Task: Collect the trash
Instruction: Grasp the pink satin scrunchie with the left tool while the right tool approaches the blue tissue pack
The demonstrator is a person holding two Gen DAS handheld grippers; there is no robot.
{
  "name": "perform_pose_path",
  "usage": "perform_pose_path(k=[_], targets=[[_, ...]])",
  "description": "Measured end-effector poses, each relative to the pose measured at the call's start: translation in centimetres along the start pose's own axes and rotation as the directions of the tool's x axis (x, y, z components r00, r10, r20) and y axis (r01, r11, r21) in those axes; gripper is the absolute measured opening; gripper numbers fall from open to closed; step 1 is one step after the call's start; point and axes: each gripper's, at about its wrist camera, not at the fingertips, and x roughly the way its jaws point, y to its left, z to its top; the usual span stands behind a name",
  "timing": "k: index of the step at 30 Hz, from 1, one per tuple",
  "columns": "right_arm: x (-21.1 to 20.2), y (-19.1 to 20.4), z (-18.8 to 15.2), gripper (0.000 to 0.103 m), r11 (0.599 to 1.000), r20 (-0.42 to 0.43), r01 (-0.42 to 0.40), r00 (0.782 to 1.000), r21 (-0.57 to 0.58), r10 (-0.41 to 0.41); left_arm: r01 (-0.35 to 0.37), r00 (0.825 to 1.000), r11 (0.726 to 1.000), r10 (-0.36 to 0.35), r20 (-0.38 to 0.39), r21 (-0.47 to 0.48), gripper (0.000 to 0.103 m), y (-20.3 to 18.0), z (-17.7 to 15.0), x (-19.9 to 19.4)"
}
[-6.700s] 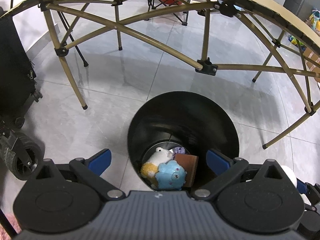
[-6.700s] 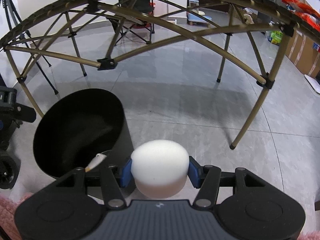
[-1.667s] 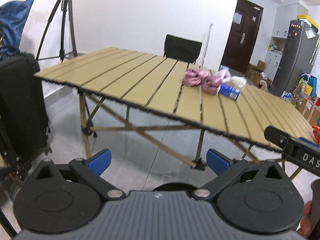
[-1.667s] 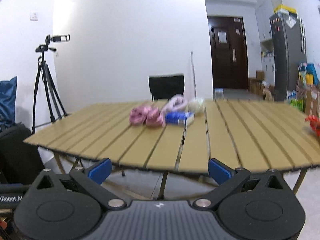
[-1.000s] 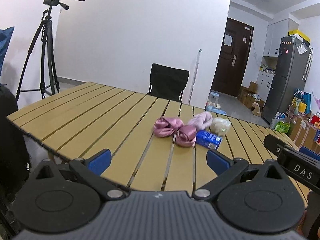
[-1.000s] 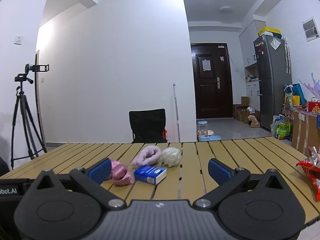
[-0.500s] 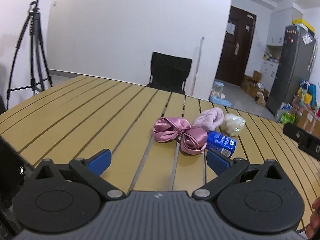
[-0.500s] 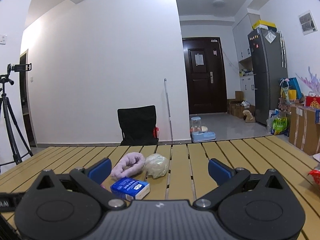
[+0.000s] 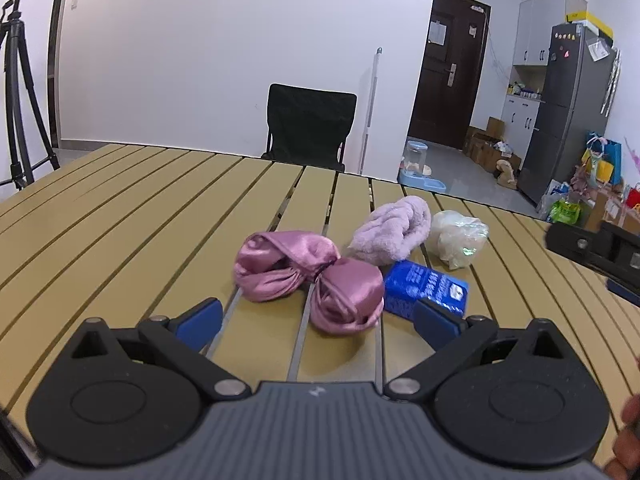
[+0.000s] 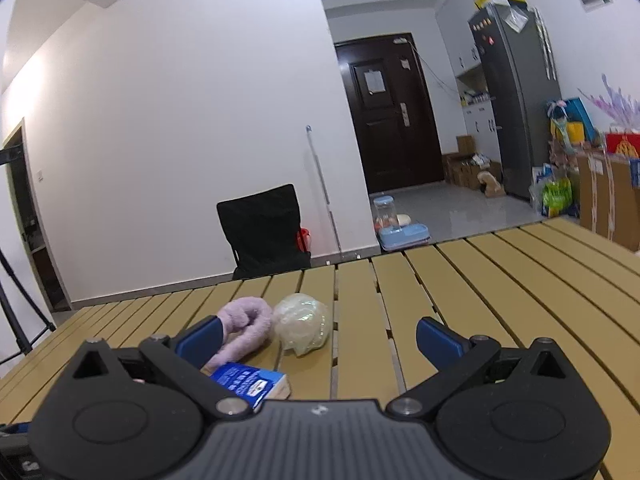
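On the slatted wooden table (image 9: 120,216) lie a pink satin cloth bundle (image 9: 308,276), a lilac fluffy cloth (image 9: 394,234), a crumpled clear plastic wad (image 9: 458,238) and a small blue box (image 9: 426,290). My left gripper (image 9: 318,320) is open and empty, just short of the pink bundle, its right finger beside the blue box. My right gripper (image 10: 318,338) is open and empty, with the plastic wad (image 10: 302,326) just ahead between its fingers, the lilac cloth (image 10: 244,330) at its left finger and the blue box (image 10: 250,384) below.
A black folding chair (image 9: 308,128) stands behind the table's far edge. A tripod (image 9: 18,80) is at the far left. A door, fridge and bags stand at the right. The right gripper's body (image 9: 592,248) shows at the left view's right edge.
Both grippers have risen from the black bin under the table, where the right one held a white object, to tabletop height. They have closed in on the pile of items; both are open and empty.
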Motion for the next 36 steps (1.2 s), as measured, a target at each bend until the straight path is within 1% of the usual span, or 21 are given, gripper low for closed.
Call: perform_pose_path(k=[4,7,11,12,13,14,16,17,19,23,27,30,34,36], targets=[[1.3,-1.0,0.0,0.103,0.999,-0.016,0.015,1.0,0.047,-0.014,-0.025,0.999,0.999,0.026,-0.02,0.049,0.103,-1.8,1.0,3.0],[2.2,-1.3,-0.1,0.103,0.999,-0.027,0.021,0.999,0.047,-0.02,-0.088,0.994,0.994,0.092,-0.054,0.071,0.103,-2.6,1.5,5.5],[2.9,-1.9,-0.2,0.103,0.997,-0.036,0.033,0.999,0.065,-0.031,-0.109,0.988,0.994,0.11,-0.112,0.013,0.1,-2.3,1.7,7.6],[3.1,-1.9,-0.3,0.103,0.997,-0.043,0.034,0.999,0.066,-0.031,-0.116,0.987,0.993,0.116,-0.112,0.002,0.094,-2.3,1.8,7.7],[3.1,-1.9,-0.4,0.103,0.997,-0.046,0.034,0.998,0.062,-0.032,-0.128,0.986,0.992,0.127,-0.107,-0.001,0.076,-2.2,1.8,7.7],[3.1,-1.8,-0.5,0.103,0.998,-0.049,0.036,0.998,0.056,-0.033,-0.134,0.985,0.991,0.133,-0.111,-0.004,0.065,-2.2,1.8,7.7],[3.2,-1.7,-0.6,0.103,0.998,-0.053,0.036,0.998,0.051,-0.033,-0.083,0.988,0.995,0.075,-0.135,-0.057,0.044,-1.3,1.6,7.8],[3.2,-1.7,-0.6,0.103,0.998,-0.054,0.035,0.998,0.052,-0.032,-0.054,0.989,0.995,0.042,-0.143,-0.084,0.037,-0.8,1.5,7.8],[3.3,-1.7,-0.5,0.103,0.998,-0.055,0.038,0.998,0.049,-0.035,-0.032,0.991,0.993,0.017,-0.136,-0.109,0.033,-0.1,1.3,7.6],[3.4,-1.4,-0.6,0.103,0.999,-0.063,0.032,0.998,0.037,-0.03,0.006,0.995,0.992,-0.018,-0.093,-0.128,0.032,0.7,0.7,6.5],[3.7,-0.7,-1.0,0.103,1.0,-0.085,0.02,0.996,0.003,-0.019,0.032,0.999,0.994,-0.034,-0.022,-0.103,0.032,1.3,0.0,4.6],[3.8,-0.1,-1.3,0.103,0.999,-0.11,0.0,0.994,-0.038,-0.004,0.055,0.998,0.997,-0.053,0.034,-0.06,0.032,1.1,0.0,3.6],[3.8,1.4,-1.6,0.103,0.995,-0.123,-0.02,0.992,-0.1,0.008,0.073,0.995,0.997,-0.072,0.064,-0.014,0.032,1.7,0.2,2.6],[4.0,2.8,-1.7,0.103,0.985,-0.128,-0.023,0.992,-0.168,0.001,0.082,0.995,0.997,-0.082,0.065,-0.005,0.032,2.4,0.3,2.3]])
